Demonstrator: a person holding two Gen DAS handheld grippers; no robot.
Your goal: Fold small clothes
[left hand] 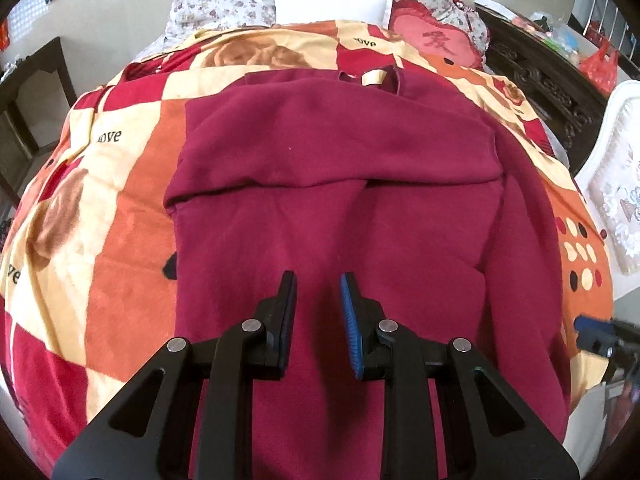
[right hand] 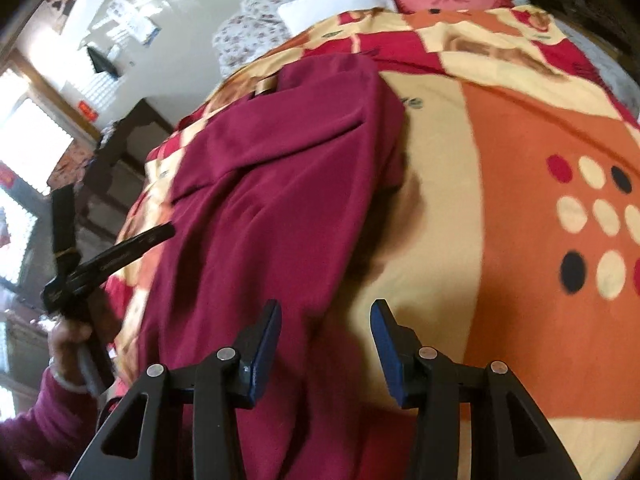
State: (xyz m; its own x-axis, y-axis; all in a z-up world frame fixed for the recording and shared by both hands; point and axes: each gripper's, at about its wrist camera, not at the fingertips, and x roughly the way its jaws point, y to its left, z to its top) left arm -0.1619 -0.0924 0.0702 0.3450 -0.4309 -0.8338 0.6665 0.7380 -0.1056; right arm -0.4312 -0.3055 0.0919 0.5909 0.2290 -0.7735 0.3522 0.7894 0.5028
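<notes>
A maroon sweatshirt (left hand: 340, 184) lies spread on a bed, on top of a blanket (left hand: 120, 208) patterned in red, orange and cream blocks with roses, dots and the word "love". Its neckline, with a pale label (left hand: 373, 78) inside the collar, points toward the head of the bed. The sleeves are folded in across the chest, their edges forming a horizontal line over the middle of the garment, and the lower body reaches down toward the near edge of the bed.

The left tongs (left hand: 318, 280) hang just above the lower middle of the sweatshirt, jaws apart with a modest gap and nothing between them; maroon fabric shows through the gap. The right tongs (right hand: 325, 308) are over the sweatshirt's right-hand edge, where the garment meets the bare blanket; they are wider apart and also hold nothing. The right wrist view is motion-blurred, so whether the tips touch the fabric cannot be told.

In that view the person's left hand (right hand: 70, 338), in a maroon cuff, grips the handle of the left tool at the far side of the garment.

At the head of the bed sit a white pillow (left hand: 332, 2), a floral quilt (left hand: 224, 4) and a red heart-shaped cushion (left hand: 436, 40) bearing a Chinese character. A dark carved wooden piece of furniture (left hand: 536, 76) stands to the right of the bed.
</notes>
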